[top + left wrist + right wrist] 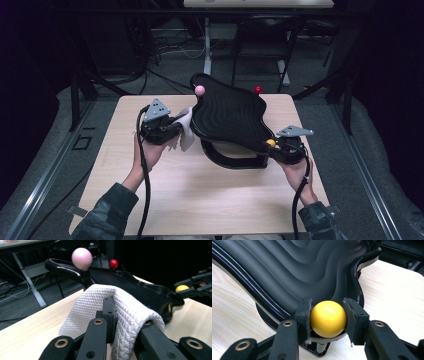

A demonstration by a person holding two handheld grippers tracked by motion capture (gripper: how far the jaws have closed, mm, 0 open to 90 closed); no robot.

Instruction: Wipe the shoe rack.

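The cloth (pixel 186 131) lies left of the tray (pixel 227 117) on the table (pixel 200 200).

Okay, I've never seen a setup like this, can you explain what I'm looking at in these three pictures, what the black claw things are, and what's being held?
A person sits at a wooden table and holds a hand-operated gripper in each hand; the black claws are their jaws.

The high view looks down from above the person. Each of the other two pictures comes from a camera riding on one gripper, looking along its jaws.

On the table stands a black wavy tray on a curved base, with a pink ball, a red ball and a yellow ball at its corners.

The left gripper is shut on a white cloth, beside the tray's edge. The right gripper is shut on the yellow ball.
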